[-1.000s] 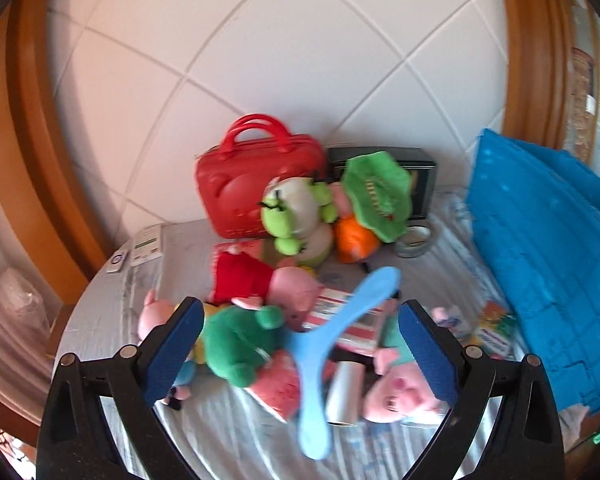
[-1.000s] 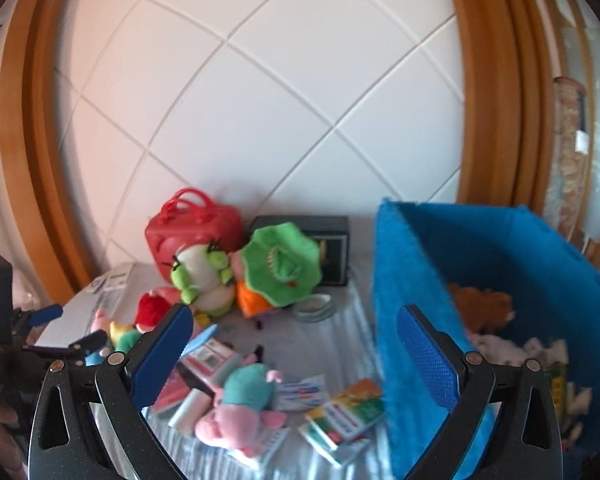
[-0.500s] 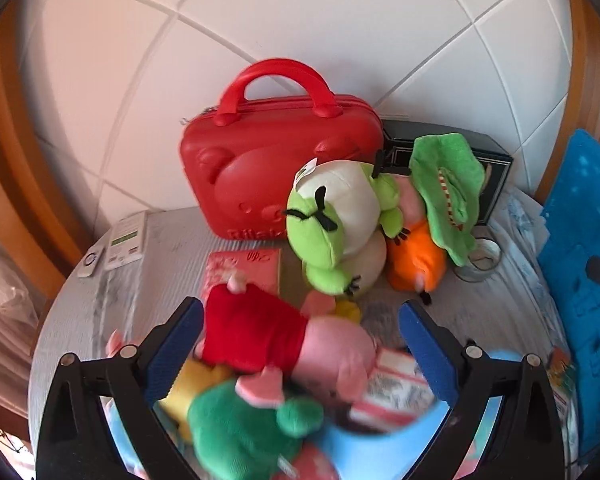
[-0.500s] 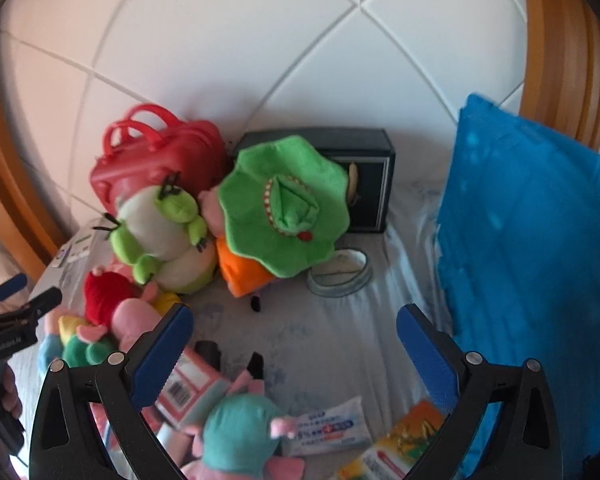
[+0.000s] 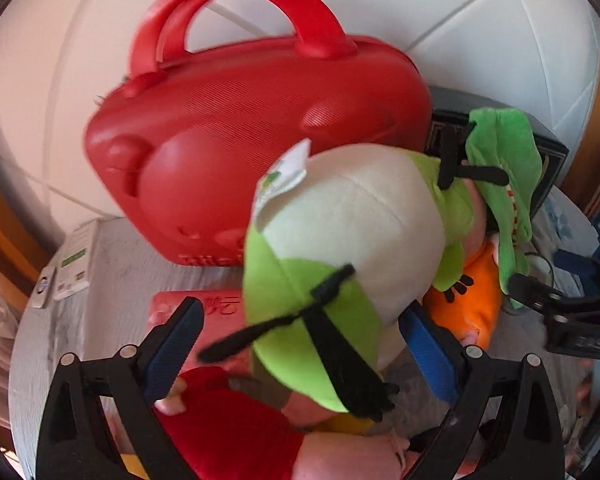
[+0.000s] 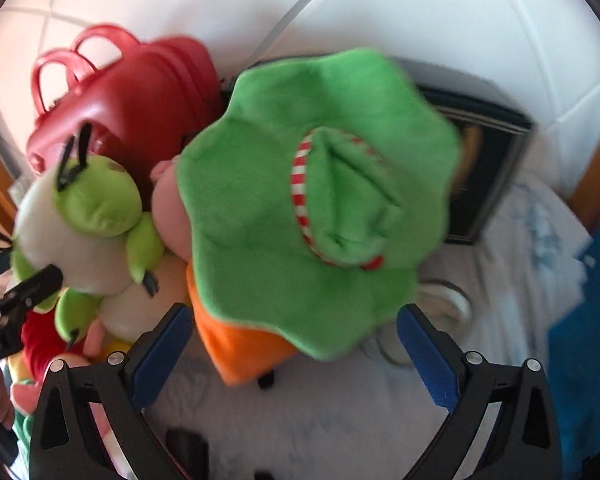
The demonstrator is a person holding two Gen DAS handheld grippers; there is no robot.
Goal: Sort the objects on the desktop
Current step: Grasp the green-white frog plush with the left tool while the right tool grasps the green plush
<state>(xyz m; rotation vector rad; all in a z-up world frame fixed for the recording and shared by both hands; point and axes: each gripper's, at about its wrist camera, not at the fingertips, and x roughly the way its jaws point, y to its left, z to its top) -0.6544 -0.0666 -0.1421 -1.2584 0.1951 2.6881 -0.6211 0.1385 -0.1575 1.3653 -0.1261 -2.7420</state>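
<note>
Both tongs have pushed in close since half a second ago. The left tongs (image 5: pixel 300 340), spread wide, now flank the frog plush (image 5: pixel 348 240), which leans against the red case (image 5: pixel 228 140) on the worktop (image 5: pixel 112 264). The right tongs (image 6: pixel 296 344), also spread, now frame the green-hatted doll (image 6: pixel 312 216), touching nothing.

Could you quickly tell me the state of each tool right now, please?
Left tool: open, straddling the frog plush, not holding it.
Right tool: open, empty, before the green-hatted plush.
</note>
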